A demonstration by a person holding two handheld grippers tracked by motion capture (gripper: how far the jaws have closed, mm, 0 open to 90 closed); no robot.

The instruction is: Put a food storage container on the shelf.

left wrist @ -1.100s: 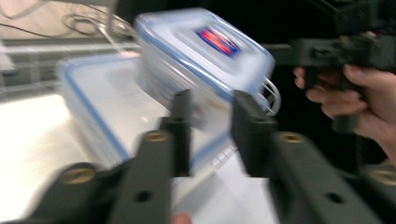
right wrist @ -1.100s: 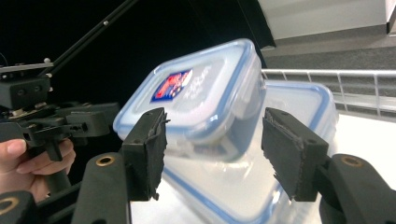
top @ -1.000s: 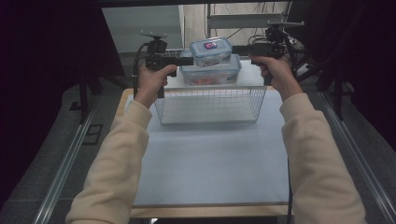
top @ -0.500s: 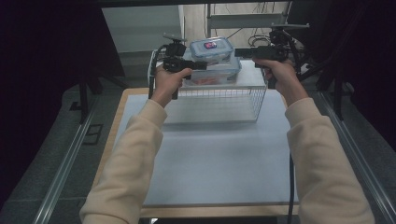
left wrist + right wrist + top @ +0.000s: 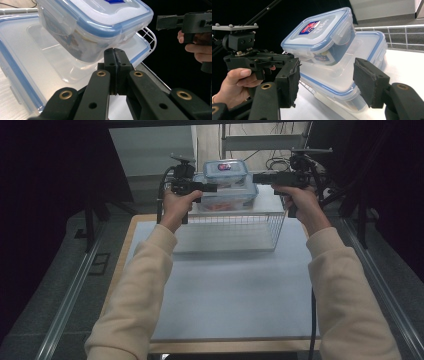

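A small clear container with a blue-rimmed lid (image 5: 226, 168) (image 5: 100, 20) (image 5: 322, 30) sits tilted on a larger flat one (image 5: 227, 197) (image 5: 30, 62) (image 5: 362, 47), both on top of a wire basket (image 5: 230, 227). My left gripper (image 5: 215, 186) (image 5: 115, 50) (image 5: 282, 57) is shut with nothing in it, its tips just short of the small container's left side. My right gripper (image 5: 255, 177) (image 5: 328, 80) (image 5: 160, 22) is open, level with the containers on their right and touching neither.
The basket stands at the far end of a white table top (image 5: 235, 290) with a wooden edge. Metal rails run along both sides of the table. Stands and cables crowd the dark area behind the basket.
My left gripper has edged a little to the right, toward the containers. The right gripper and the containers have stayed where they were.
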